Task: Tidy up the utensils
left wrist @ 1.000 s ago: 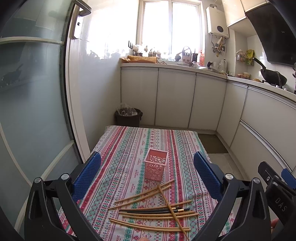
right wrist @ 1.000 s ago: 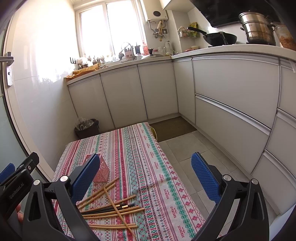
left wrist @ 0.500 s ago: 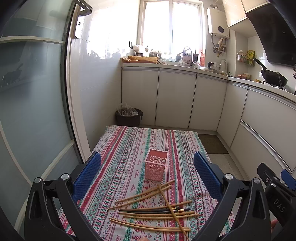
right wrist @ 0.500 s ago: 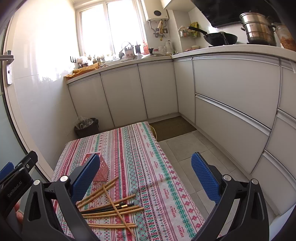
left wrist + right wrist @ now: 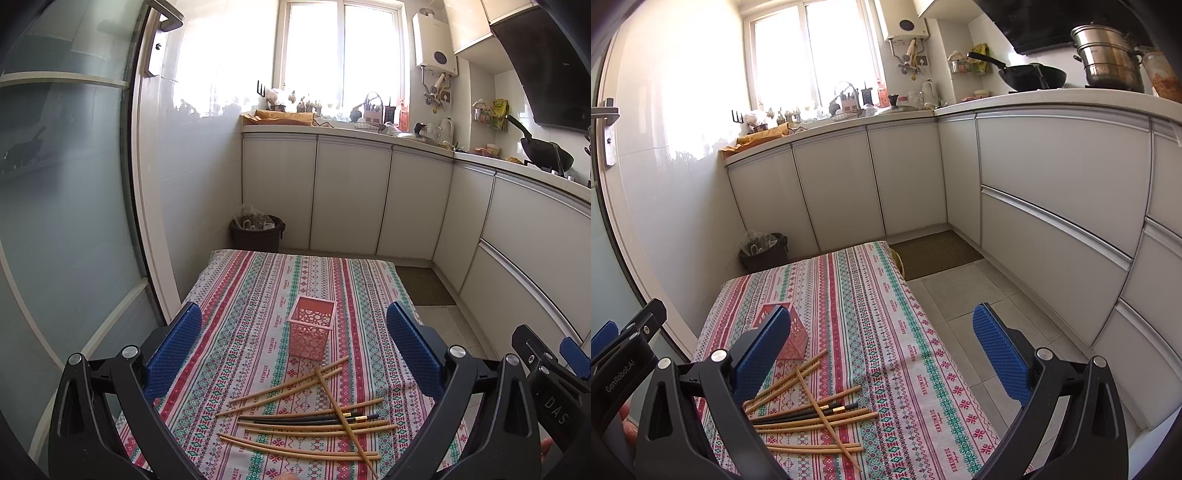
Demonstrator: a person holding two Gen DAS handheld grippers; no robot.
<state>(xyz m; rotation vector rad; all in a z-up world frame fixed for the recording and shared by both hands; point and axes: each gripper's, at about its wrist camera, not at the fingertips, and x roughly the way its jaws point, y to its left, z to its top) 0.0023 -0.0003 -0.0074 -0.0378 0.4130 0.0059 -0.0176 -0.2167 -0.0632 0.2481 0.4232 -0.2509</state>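
Setting: small table with a striped cloth [image 5: 258, 295] in a kitchen; white cabinets far and right, a bin [image 5: 257, 232] beyond the far edge.
Holder: pink perforated holder [image 5: 311, 332], upright near mid-table, nothing visible inside it from this angle.
Utensils: loose chopsticks [image 5: 314, 417], mostly wooden with at least one dark pair, scattered on the near part of the cloth just in front of the holder; none touch it.
Long axis: most lie left-to-right across the table; one crosses the pile running near-to-far, two fan diagonally toward the holder.
Left gripper [image 5: 295, 354]: fingers wide apart, holding nothing, raised above the near edge; the pile lies below and straight ahead, between its pads.
Right gripper [image 5: 882, 354]: fingers wide apart, holding nothing; the pile lies below and toward its left finger [image 5: 762, 350], the holder partly hidden behind that finger.
Nearer arm: probably the left, since it is centred on the pile; the fisheye makes this hard to confirm.
Progress: judged not yet begun; every chopstick is on the cloth.
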